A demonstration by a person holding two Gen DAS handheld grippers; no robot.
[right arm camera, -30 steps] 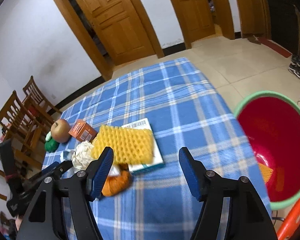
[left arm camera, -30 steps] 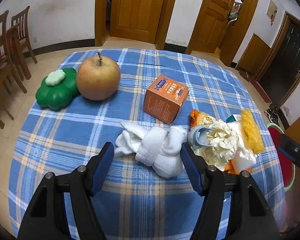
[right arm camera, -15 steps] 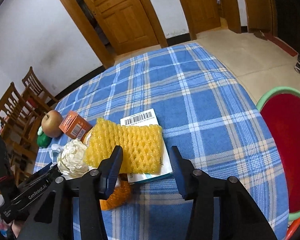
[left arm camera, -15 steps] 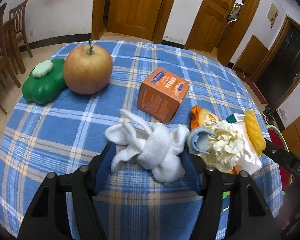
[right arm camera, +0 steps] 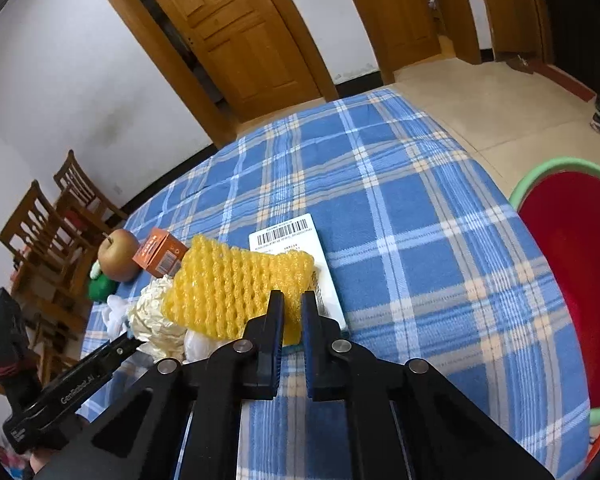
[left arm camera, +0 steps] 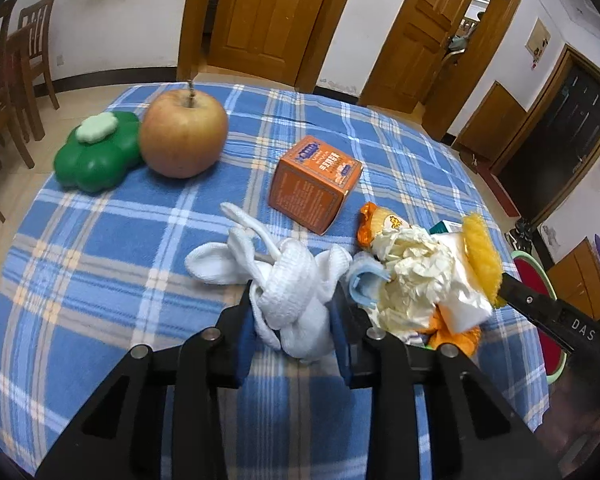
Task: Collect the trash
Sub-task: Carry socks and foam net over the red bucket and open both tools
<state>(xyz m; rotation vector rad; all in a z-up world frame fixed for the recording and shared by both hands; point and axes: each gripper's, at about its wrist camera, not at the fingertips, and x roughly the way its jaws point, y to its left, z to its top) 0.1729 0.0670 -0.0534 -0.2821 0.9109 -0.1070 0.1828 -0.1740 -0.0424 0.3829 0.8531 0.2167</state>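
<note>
Knitted white sock (left arm camera: 292,300) bunched, yellow foam net (right arm camera: 236,284) honeycombed.

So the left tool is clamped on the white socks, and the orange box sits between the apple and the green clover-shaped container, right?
Not quite. In the left wrist view the left tool is clamped on the white socks, but the apple sits between the green clover-shaped container and the orange box; the box is on the apple's other side.

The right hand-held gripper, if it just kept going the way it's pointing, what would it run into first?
Probably the yellow foam fruit net: the right hand-held gripper is already shut on its near edge. Beyond that lies the white barcoded box under the net, though depth is uncertain.
</note>
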